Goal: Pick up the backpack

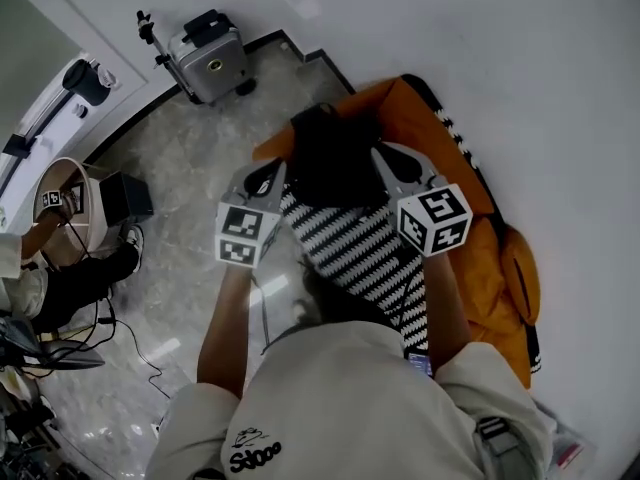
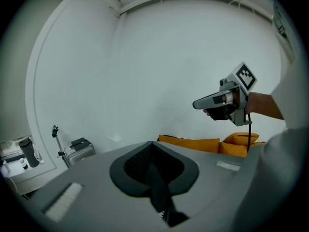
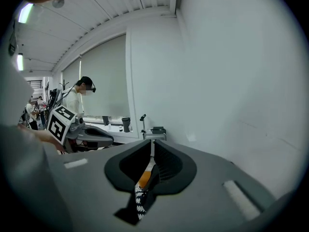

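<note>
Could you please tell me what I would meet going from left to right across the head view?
Round beige stand → black box → silver suitcase → left gripper → right gripper → backpack's orange side pocket.

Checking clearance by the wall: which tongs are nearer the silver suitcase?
Left. In the head view the left tongs sit lower right of the silver suitcase; the right tongs are farther right, across the backpack.
</note>
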Motion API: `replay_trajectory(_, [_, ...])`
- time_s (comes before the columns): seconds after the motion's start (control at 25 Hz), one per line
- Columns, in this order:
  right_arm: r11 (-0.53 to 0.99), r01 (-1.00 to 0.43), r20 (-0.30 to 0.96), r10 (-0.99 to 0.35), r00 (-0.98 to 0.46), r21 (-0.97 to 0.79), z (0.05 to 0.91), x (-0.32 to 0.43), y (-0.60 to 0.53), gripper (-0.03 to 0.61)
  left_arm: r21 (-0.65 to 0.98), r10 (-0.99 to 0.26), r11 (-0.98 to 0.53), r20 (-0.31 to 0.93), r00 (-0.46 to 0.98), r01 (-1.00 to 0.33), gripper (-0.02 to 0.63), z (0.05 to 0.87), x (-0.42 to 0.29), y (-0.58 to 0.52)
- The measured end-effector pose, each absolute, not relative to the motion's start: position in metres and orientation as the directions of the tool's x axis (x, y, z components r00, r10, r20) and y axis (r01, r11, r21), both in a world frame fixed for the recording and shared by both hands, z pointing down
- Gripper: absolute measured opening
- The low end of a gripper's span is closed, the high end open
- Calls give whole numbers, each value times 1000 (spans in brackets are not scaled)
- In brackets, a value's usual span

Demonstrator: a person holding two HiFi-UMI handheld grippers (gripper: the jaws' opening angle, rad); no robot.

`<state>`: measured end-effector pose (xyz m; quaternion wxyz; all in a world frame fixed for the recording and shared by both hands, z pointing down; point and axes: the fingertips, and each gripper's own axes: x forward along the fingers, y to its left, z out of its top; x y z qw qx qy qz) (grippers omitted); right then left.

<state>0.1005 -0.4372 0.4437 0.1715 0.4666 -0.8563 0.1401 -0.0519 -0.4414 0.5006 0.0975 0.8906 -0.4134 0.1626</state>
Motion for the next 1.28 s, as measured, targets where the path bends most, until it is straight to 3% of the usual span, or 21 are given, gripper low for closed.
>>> replay_trajectory(0.36, [545, -831, 486, -700, -523, -110, 498, 102, -516, 60, 90, -662, -649, 424, 619, -756, 37, 553, -34, -505])
replay_trajectory(1.28, [611, -763, 655, -492, -574, -209, 672, 83, -625, 189, 302, -485, -629, 567, 665, -716, 244, 741, -4, -580])
